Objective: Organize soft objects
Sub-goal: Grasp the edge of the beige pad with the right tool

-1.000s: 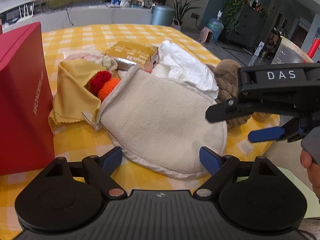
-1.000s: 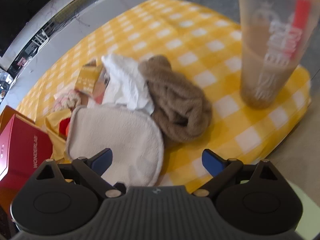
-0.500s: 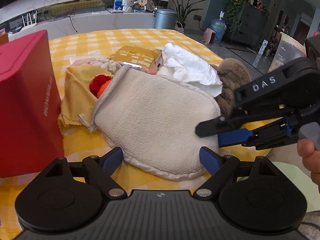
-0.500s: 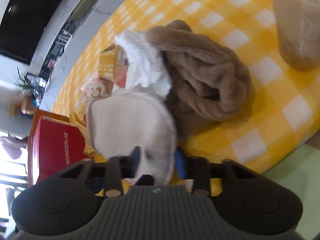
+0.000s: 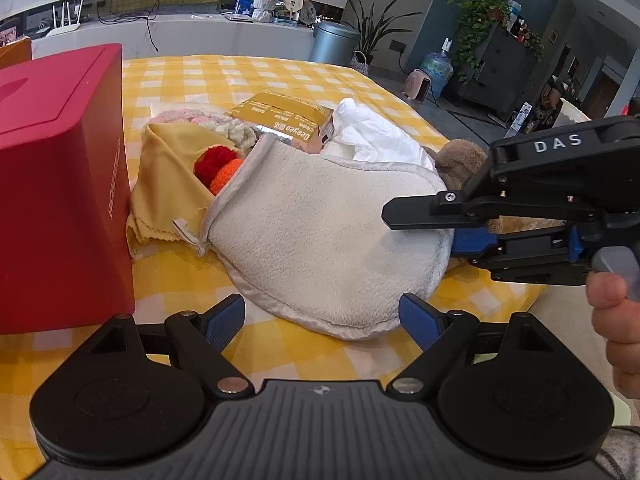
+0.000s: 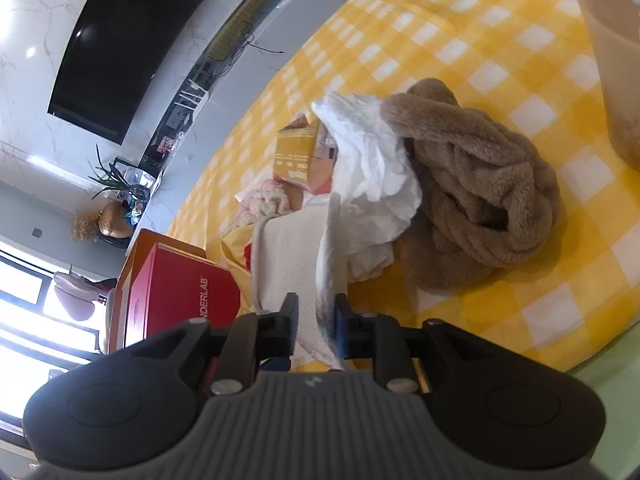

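A cream fleece pad (image 5: 328, 240) lies on the yellow checked table (image 5: 240, 76), over a yellow cloth (image 5: 168, 176) and red and orange knitted balls (image 5: 216, 164). Behind it sit a crumpled white cloth (image 5: 372, 136) and a brown plush bundle (image 6: 480, 200). My right gripper (image 6: 316, 312) comes in from the right and its jaws are closing on the pad's right edge (image 6: 326, 264), which stands pinched up between the pads. My left gripper (image 5: 320, 316) stays open at the pad's near rim, touching nothing.
A tall red box (image 5: 60, 184) stands close on the left. A yellow snack packet (image 5: 280, 120) and pink-and-cream knitwear (image 5: 208, 120) lie at the back of the pile. A large drink cup (image 6: 612, 60) stands at the right. The table edge runs just past the plush.
My right gripper went from wide open to clamped on the cream pad's right edge, tilting down and rolling as it came in. The left gripper held still.
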Available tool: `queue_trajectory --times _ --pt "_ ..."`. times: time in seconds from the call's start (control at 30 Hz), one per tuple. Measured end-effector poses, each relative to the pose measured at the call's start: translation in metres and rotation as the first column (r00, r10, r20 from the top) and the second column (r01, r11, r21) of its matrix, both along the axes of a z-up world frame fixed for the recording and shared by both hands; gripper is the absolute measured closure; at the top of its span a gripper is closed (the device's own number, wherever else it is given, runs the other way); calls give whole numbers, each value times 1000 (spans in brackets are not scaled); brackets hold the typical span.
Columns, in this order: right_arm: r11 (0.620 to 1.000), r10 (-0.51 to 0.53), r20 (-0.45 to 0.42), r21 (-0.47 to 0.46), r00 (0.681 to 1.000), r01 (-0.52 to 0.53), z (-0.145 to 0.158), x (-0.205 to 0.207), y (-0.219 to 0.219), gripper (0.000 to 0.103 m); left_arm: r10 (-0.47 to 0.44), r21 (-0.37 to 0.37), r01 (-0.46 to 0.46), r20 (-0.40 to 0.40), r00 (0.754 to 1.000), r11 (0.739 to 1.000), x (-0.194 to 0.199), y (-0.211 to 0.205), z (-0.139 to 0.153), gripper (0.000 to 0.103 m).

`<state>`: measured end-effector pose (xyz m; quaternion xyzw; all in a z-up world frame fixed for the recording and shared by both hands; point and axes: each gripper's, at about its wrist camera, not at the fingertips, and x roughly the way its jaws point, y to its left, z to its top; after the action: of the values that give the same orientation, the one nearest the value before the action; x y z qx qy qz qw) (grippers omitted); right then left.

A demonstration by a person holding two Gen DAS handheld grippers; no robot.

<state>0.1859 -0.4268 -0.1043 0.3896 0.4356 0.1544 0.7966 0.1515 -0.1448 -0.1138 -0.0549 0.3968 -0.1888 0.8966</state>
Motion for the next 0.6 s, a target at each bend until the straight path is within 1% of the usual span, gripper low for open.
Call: queue_trajectory --times 0.07,0.13,0.17,0.2,0.23,0.3,0.43,0.47,0.5,0.53,0.57,0.6 --pt "1000 -17 -13 3 1000 17 -4 4 -3 77 1 -2 -1 -4 1000 1000 -1 1 -1 1" --pt "1000 -23 -5 -2 1000 23 -4 4 -5 57 3 -3 -3 -11 1000 1000 -1 2 -2 1" --pt "1000 -18 4 1 1000 18 -3 4 -4 41 2 -4 -2 -13 1000 1000 -1 3 -2 1" --pt "1000 -5 17 10 1000 5 -2 4 -3 40 0 -8 0 -15 1000 1000 -1 4 -2 1" --pt "1000 7 29 23 1000 -7 -1 5 -1 40 -1 -12 0 -17 1000 1000 -1 6 -2 1" --pt "1000 10 46 18 999 -11 1 5 1 44 3 -21 -3 -21 1000 1000 -1 8 -2 1" --pt "998 13 13 -57 1000 -12 1 13 11 45 0 -37 -1 -22 1000 999 -2 10 1 1" --pt "998 26 13 -59 1000 -25 0 15 13 50 0 -39 0 -19 1000 999 -2 11 2 1" --pt "998 41 17 -56 999 -40 -2 16 14 57 0 -41 -1 -15 1000 999 -2 12 3 1" --pt "997 52 18 -61 999 -51 -2 18 15 60 1 -43 -2 -12 1000 999 -2 13 3 1" --pt "995 54 15 -80 998 -53 -2 18 16 66 4 -44 -4 -12 1000 999 -2 14 3 1" --pt "993 52 9 -103 999 -51 -1 18 18 78 8 -46 -8 -13 1000 999 -2 14 3 1"
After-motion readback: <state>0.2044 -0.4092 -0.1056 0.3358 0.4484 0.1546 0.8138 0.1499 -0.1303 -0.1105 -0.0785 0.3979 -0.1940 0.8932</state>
